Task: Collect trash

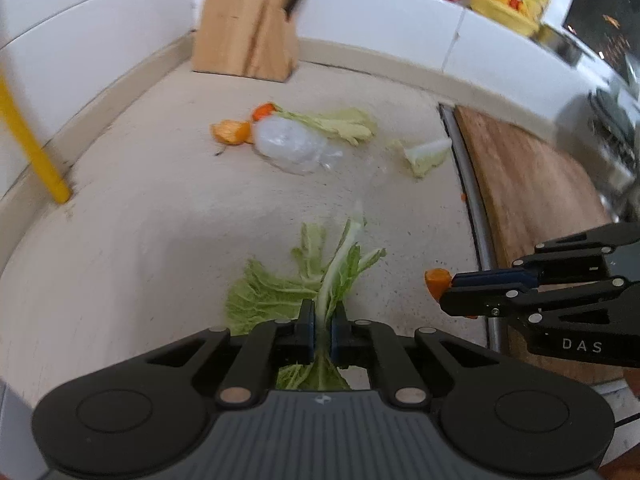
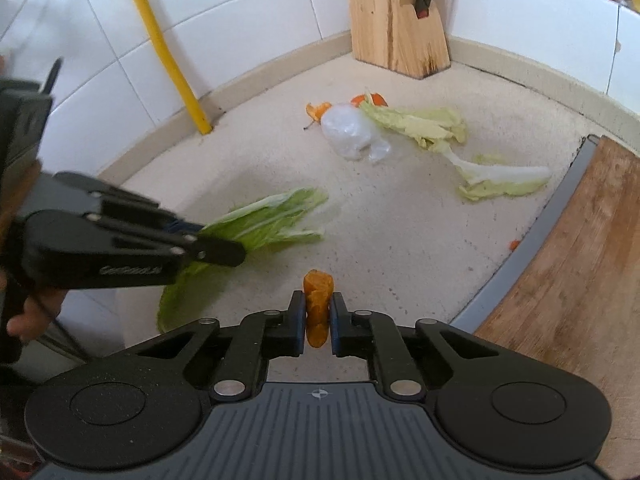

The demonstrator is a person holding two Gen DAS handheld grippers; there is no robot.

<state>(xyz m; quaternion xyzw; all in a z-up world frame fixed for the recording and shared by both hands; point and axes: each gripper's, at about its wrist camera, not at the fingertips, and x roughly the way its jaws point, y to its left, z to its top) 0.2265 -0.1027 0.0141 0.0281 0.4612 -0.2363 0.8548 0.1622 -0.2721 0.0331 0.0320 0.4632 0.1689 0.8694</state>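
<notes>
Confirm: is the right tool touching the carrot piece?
Touching. The right wrist view shows the right tool closed on the carrot piece, both pads pressed against its sides with no gap.

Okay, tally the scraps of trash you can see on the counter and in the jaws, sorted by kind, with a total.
Green cabbage leaves: 3 — held, far, right
Orange carrot chunks: 2 — held, far
Orange citrus peel: 1
Crumpled clear plastic bag: 1
Total: 7

Black tongs point(image 1: 322, 330), blue pads, "DAS" lettering
</notes>
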